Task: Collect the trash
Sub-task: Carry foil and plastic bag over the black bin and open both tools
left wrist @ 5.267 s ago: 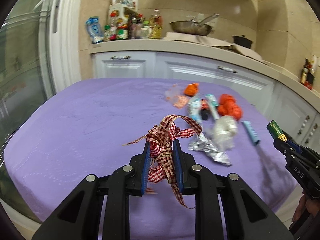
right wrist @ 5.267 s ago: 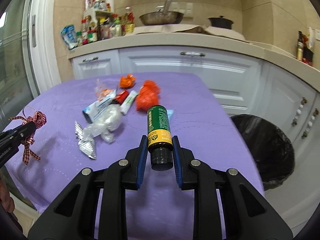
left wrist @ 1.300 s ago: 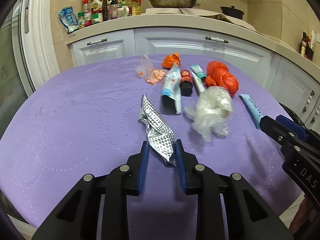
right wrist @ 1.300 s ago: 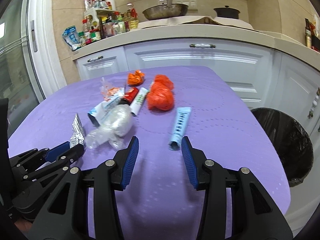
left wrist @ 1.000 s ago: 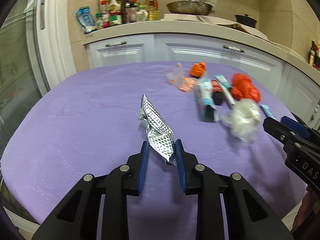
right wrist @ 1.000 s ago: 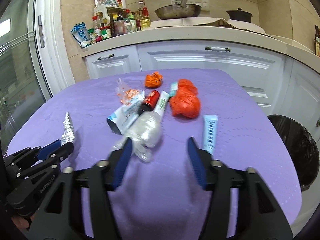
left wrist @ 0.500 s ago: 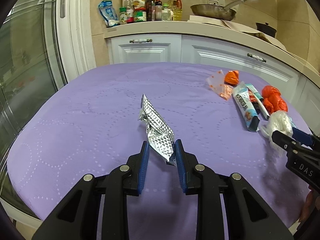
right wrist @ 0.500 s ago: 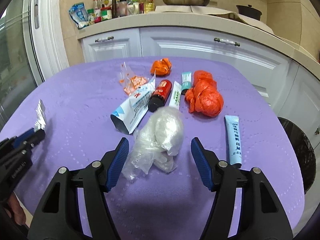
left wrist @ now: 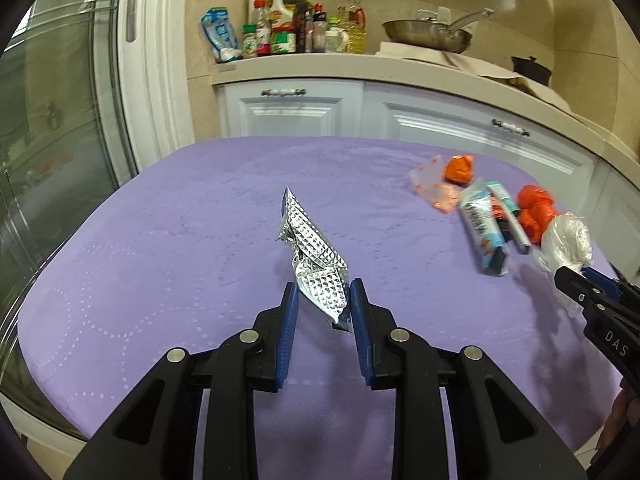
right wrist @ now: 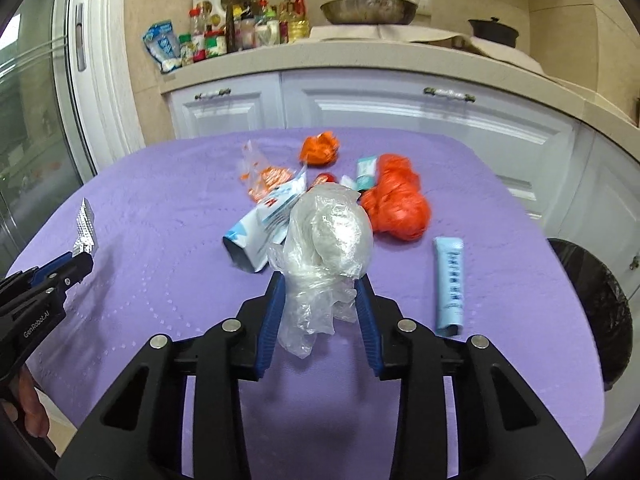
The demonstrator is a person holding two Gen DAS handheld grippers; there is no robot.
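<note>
My left gripper (left wrist: 322,300) is shut on a crumpled silver foil wrapper (left wrist: 310,250) and holds it above the purple table. It shows at the left of the right wrist view (right wrist: 85,228). My right gripper (right wrist: 320,296) is shut on a clear crumpled plastic bag (right wrist: 328,236), lifted off the table; the bag also shows in the left wrist view (left wrist: 568,240). On the table lie a blue-white carton (right wrist: 264,224), an orange-red bag (right wrist: 398,204), a small orange wad (right wrist: 319,148), a blue tube (right wrist: 450,280) and a printed clear wrapper (right wrist: 260,176).
A black-lined trash bin (right wrist: 596,308) stands beyond the table's right edge. The purple tablecloth (left wrist: 160,240) covers the table. White cabinets and a counter with bottles (left wrist: 296,32) and a pan (left wrist: 428,34) stand behind. A glass door is at the left.
My right gripper has closed on the clear plastic bag and lifted it. My left gripper still holds the foil wrapper and has swung left, away from the trash pile.
</note>
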